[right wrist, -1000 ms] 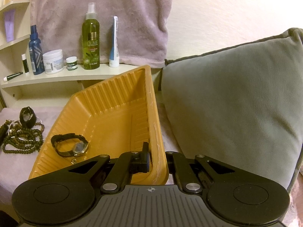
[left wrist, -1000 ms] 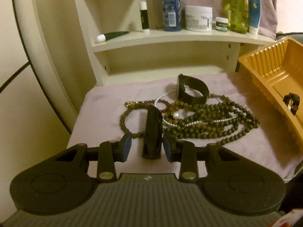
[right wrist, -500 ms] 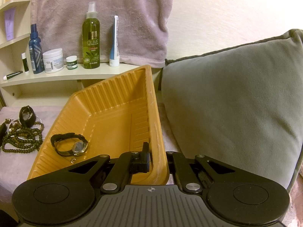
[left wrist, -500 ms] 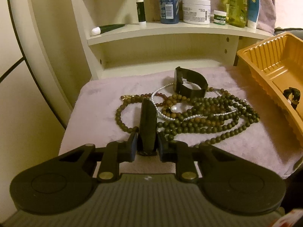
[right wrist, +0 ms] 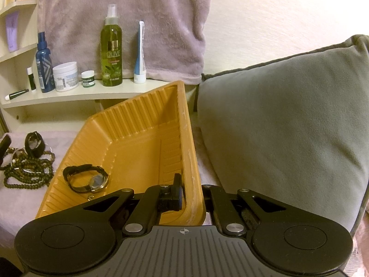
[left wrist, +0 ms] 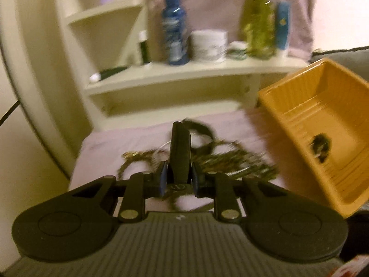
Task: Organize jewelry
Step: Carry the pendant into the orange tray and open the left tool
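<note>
Nearest us, our left tool (left wrist: 178, 180) is clamped on a stiff black band (left wrist: 180, 152), gripped at its near end and raised over the tangled beads (left wrist: 230, 161). It looks light and rigid. Our right tool (right wrist: 192, 198) pinches the orange tray's rim (right wrist: 191, 161); a watch (right wrist: 86, 180) lies inside, farther left.
</note>
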`<state>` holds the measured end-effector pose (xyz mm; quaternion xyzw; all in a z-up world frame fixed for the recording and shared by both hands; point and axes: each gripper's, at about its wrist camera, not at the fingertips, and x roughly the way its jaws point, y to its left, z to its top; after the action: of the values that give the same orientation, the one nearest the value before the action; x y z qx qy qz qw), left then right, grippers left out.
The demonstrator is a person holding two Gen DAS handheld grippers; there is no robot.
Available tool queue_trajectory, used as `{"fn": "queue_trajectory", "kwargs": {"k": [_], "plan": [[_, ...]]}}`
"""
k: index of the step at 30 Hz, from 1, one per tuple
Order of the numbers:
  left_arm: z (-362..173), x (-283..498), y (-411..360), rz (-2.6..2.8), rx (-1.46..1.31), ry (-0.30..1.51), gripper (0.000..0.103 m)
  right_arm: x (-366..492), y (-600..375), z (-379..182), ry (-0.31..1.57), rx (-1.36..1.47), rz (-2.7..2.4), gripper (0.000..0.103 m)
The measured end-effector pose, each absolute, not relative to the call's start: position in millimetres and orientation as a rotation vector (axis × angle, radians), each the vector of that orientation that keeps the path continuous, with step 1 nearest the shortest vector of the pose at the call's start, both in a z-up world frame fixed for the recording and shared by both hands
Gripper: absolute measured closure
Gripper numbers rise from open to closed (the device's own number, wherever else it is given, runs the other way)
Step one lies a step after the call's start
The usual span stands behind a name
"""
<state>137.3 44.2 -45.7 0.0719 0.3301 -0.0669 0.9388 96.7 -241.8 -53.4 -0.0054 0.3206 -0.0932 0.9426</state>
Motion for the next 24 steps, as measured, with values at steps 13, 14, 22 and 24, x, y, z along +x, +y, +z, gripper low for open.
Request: {"fn": "queue_trajectory", "kwargs": {"k": [13,14,22,24], "plan": [[-25.5,127.2,-62.7,-0.447,0.1,0.643,0.083,96.5,-241.0,-50.5,0.643,-0.001,-0.184,0.098],[-26.1,126.2,-69.1,-0.467,0.104,0.645,0.083,96.5,-241.2,-50.6,0.643,0.0,-0.183,0.098],[-39.4,121.6,-98.2,-0.576,0.105,0.697,0.083,97.1,-242.7,-51.3,0.643,0.007,-0.181,0.098],[-43.1,121.8,-99.9,-0.584,0.106,0.711,0.083,97.1,-242.9,-51.3,0.643,0.01,-0.181,0.098]]}}
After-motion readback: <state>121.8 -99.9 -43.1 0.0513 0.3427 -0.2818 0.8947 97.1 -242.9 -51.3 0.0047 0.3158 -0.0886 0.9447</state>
